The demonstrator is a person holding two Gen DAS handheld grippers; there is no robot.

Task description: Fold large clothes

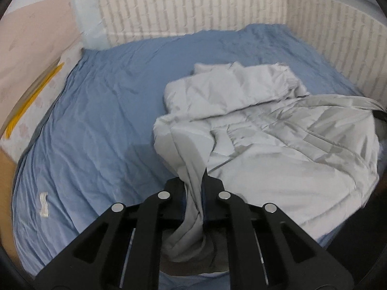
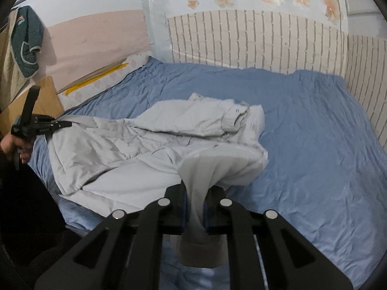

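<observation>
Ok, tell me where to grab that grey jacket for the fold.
Grip the grey jacket by its near hem corners, coming from the near bed edge. That hem faces you while the collar lies farthest away. The left gripper and right gripper are already shut there.

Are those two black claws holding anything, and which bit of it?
Both grip the pale grey jacket on the blue bed sheet: the left gripper and the right gripper each pinch a bunched fold at its near edge.

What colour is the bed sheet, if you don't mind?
Blue bed sheet, clearest in the right wrist view.
</observation>
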